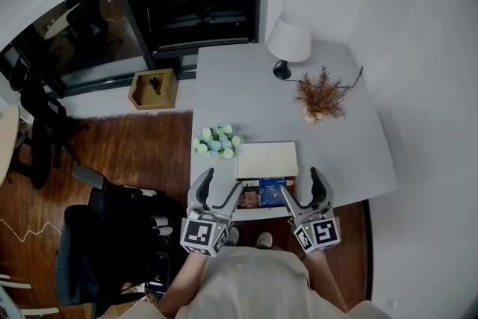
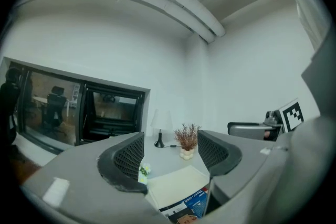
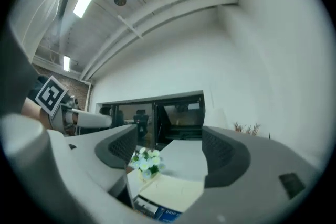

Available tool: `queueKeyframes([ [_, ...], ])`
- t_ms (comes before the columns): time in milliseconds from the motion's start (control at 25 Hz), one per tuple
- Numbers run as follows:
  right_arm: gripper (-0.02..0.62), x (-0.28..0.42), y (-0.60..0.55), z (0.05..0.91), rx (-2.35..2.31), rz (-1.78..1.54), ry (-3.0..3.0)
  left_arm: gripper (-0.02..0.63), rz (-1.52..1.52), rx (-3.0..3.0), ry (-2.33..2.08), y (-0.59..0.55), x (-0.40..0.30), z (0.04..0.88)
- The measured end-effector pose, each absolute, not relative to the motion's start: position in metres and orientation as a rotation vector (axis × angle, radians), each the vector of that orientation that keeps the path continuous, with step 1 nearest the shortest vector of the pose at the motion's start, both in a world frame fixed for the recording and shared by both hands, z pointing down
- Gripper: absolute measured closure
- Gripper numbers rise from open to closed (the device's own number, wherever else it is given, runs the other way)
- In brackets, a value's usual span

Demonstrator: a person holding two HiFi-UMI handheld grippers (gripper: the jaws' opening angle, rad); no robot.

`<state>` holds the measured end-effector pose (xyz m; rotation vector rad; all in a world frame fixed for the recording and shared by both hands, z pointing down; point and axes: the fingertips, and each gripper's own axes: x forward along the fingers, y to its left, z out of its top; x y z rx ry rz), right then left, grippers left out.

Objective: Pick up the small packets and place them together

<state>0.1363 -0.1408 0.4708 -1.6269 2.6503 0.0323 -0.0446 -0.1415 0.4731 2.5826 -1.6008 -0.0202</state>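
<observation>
Left tool (image 1: 222,183) and right tool (image 1: 300,180) side by side, ribbed dark jaws spread wide, nothing gripped. Between them, at the near edge of the smooth grey counter (image 1: 246,86): small packets (image 1: 270,192), flat glossy rectangles, blue beside brown, just beside a cream slab (image 1: 267,159).

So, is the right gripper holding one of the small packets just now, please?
No, the right gripper has its jaws apart with nothing between them, and the packets lie on the table.
</observation>
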Motion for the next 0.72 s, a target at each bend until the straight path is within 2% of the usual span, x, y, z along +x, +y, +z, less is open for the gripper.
queueKeyframes([
  [280,0.207,0.141,-0.134,0.433,-1.625,0.159,2.569,0.313,-0.022,2.620,-1.688,-0.136,-0.053,0.453],
  [360,0.238,0.136,-0.133,0.436,-1.577,0.138,2.620,0.319,0.032,2.594,-1.706,-0.138,-0.057,0.458],
  [720,0.241,0.128,-0.145,0.489,-1.525,0.011,2.897,0.319,0.005,2.599,-1.657,-0.141,-0.053,0.467],
])
